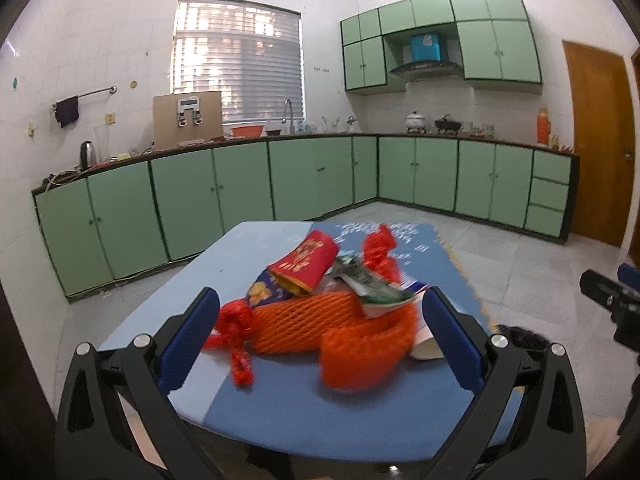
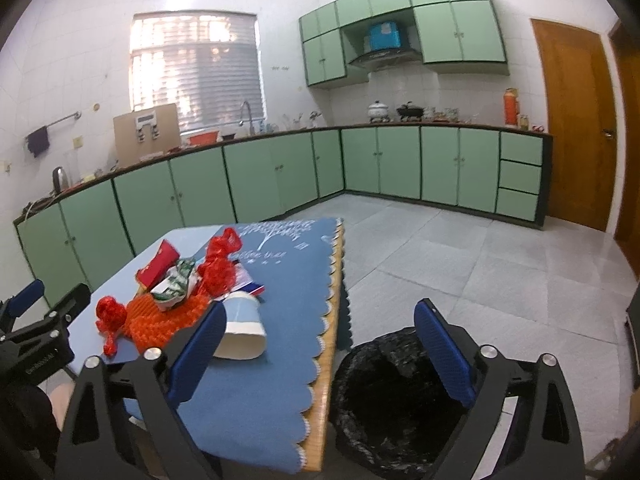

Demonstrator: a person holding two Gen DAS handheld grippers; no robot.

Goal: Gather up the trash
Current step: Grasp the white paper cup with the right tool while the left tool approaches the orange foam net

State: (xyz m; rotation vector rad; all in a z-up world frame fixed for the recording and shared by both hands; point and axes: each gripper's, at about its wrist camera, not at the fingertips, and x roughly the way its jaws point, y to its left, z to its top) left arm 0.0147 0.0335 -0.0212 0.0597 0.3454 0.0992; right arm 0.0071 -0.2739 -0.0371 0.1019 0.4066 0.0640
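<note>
This is a home kitchen. Mint-green base cabinets (image 2: 280,176) run along two tiled walls, with matching wall cupboards (image 1: 496,48) flanking a range hood (image 1: 426,67). The counter carries a tap (image 1: 289,114) under a blinded window (image 1: 238,56), a kettle (image 1: 87,154) and cooking pots (image 2: 378,110) (plainly used daily).

A table (image 2: 326,360) with a wooden edge carried a blue cloth (image 2: 256,396) with a scalloped hem. On the cloth lay orange foam netting (image 1: 340,328), red mesh (image 2: 110,316), a red packet (image 1: 306,262), crumpled wrappers (image 2: 174,286) and a paper cup (image 2: 242,330) on its side.
</note>
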